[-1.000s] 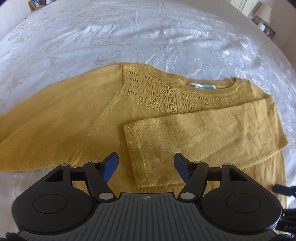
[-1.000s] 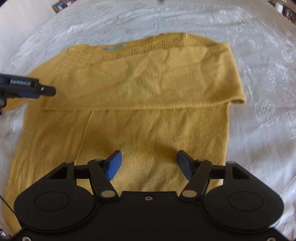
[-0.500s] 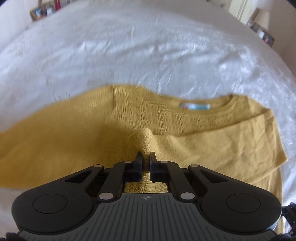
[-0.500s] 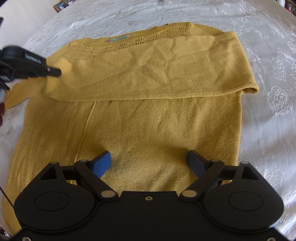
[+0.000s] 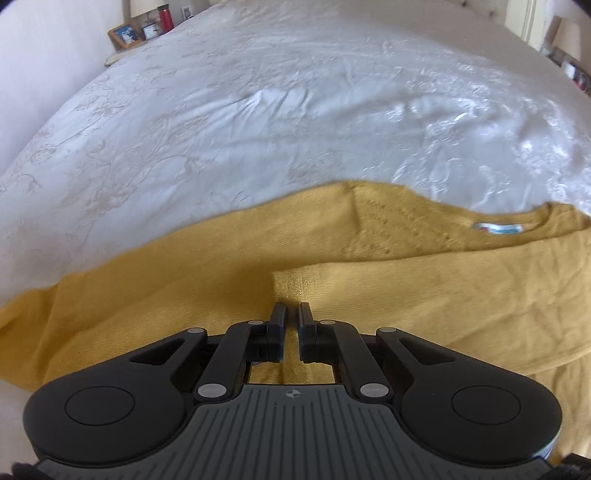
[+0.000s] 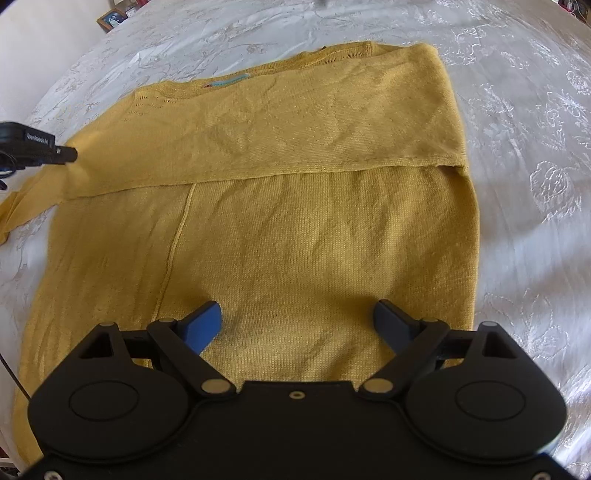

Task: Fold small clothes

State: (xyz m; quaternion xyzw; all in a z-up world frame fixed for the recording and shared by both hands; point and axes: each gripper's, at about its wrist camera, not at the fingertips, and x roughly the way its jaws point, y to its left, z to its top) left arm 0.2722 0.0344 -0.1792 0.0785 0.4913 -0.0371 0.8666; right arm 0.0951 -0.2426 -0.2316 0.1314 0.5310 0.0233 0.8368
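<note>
A mustard yellow knit sweater (image 6: pixel 303 221) lies flat on the white bedspread (image 6: pixel 535 155), neck with a blue label (image 6: pixel 225 82) at the far side. One sleeve (image 6: pixel 295 136) is folded across the chest. My left gripper (image 5: pixel 290 314) is shut on the cuff end of that folded sleeve (image 5: pixel 295 286); it also shows at the left edge of the right wrist view (image 6: pixel 37 149). The other sleeve (image 5: pixel 110 295) stretches out to the left. My right gripper (image 6: pixel 297 321) is open and empty, just above the sweater's lower body.
The white embroidered bedspread (image 5: pixel 258 110) spreads all around the sweater. A bedside shelf with a picture frame (image 5: pixel 125 34) and a red bottle (image 5: pixel 166 18) stands at the far left. A lamp (image 5: pixel 569 33) stands at the far right.
My left gripper closed on the folded sleeve's cuff and carried it leftward. My right gripper opened wider and came lower over the sweater's body.
</note>
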